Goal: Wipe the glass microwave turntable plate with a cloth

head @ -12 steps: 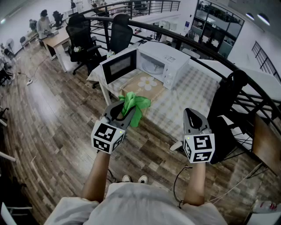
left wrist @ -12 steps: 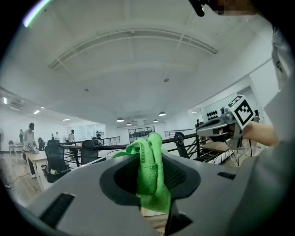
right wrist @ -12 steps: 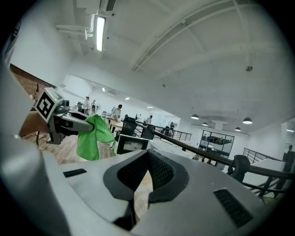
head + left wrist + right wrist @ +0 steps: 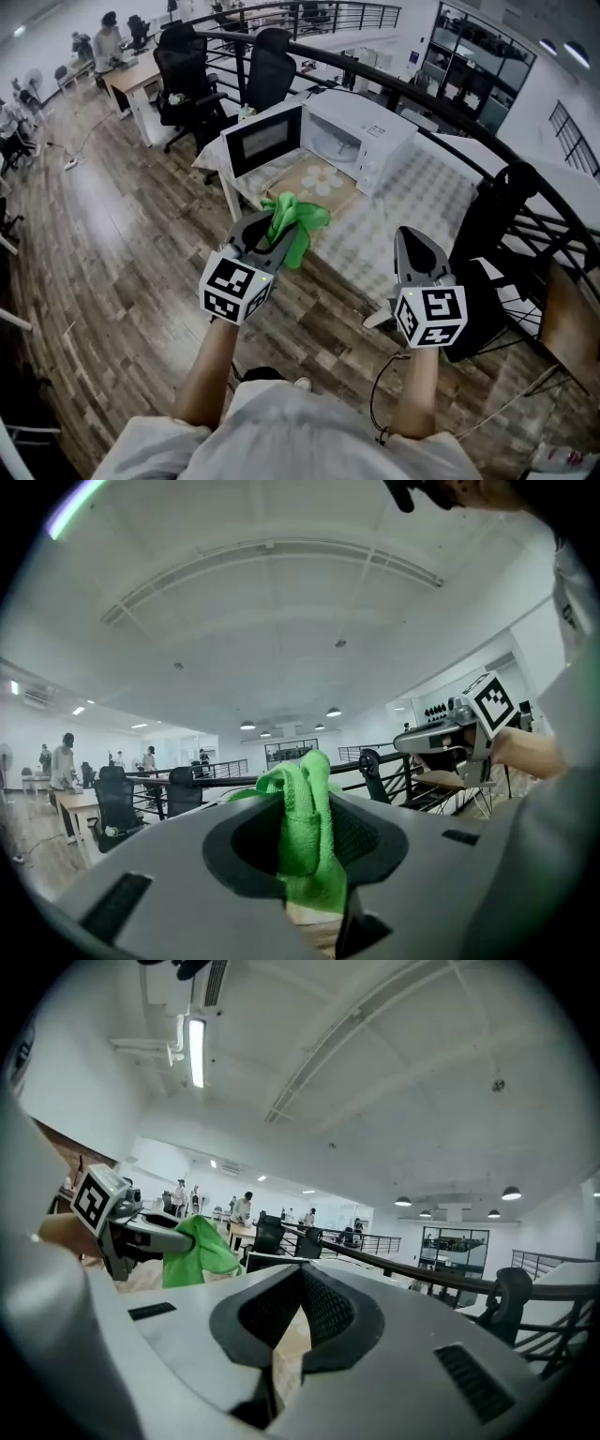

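You have stepped a little nearer the table (image 4: 422, 202), so the microwave (image 4: 361, 127) sits slightly lower and closer in the head view, while both grippers ride in much the same place in front of you. The left gripper (image 4: 270, 234) is clenched on the green cloth (image 4: 296, 223), which bunches up out of the jaws and hangs over their tips; the left gripper view shows the fabric pinched well down between the pads. The right gripper (image 4: 411, 239) has its jaws pressed together with nothing between them. The microwave door (image 4: 262, 141) stands open, and the plate is most likely in the cavity (image 4: 330, 146), though you cannot make its glass out clearly from here. A flowered mat (image 4: 319, 180) lies just in front of the opening. Expect the plate to be stiff, fairly heavy, slick and breakable. Part the right jaws and take it by the rim, biting deep enough that it cannot pivot or slide out. The mat looks like a safe landing place. The cloth is light and limp, so wipe with the bunched part beyond the jaw tips.
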Available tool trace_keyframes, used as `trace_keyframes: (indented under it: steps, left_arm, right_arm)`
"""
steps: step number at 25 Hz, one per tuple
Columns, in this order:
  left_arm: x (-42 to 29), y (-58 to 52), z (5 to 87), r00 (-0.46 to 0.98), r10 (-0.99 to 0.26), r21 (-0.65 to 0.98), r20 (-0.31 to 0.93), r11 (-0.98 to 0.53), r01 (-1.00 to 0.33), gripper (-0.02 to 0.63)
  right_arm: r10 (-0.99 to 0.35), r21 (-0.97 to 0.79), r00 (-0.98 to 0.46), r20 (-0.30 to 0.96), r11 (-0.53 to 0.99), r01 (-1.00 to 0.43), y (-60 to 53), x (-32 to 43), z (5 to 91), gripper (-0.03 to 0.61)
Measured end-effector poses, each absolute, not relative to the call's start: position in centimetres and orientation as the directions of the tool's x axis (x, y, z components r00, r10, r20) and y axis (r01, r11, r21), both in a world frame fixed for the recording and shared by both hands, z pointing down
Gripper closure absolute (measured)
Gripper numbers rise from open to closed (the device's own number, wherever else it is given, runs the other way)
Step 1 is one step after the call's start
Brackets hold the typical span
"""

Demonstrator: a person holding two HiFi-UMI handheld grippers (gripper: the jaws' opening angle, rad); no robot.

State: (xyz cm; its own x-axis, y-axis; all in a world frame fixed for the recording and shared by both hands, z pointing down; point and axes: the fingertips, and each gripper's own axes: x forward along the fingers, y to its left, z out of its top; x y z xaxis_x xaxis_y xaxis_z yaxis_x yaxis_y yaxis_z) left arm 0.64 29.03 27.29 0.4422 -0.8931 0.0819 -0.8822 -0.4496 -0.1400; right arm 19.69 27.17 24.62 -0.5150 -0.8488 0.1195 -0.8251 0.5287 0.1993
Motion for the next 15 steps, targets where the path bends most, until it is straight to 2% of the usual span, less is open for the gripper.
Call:
trace_keyframes:
  steps: [6,15]
  left_arm:
    - [0.5,26.4,28.4,0.429,-0.898,-0.129,0.097,-0.439,-0.889,0.483]
    - [-3.4,13.9,28.9,0.401,-0.913,-0.157,0.072,-0.408,-0.899,0.483]
  right_arm:
    - [-0.812,0.219,-0.564,0.15,0.583,-0.782,24.3,18.0,25.8,0.565]
    - [-0.839,0.251,-0.53,0.123,0.543,-0.801,12.0,16.5,26.6,0.565]
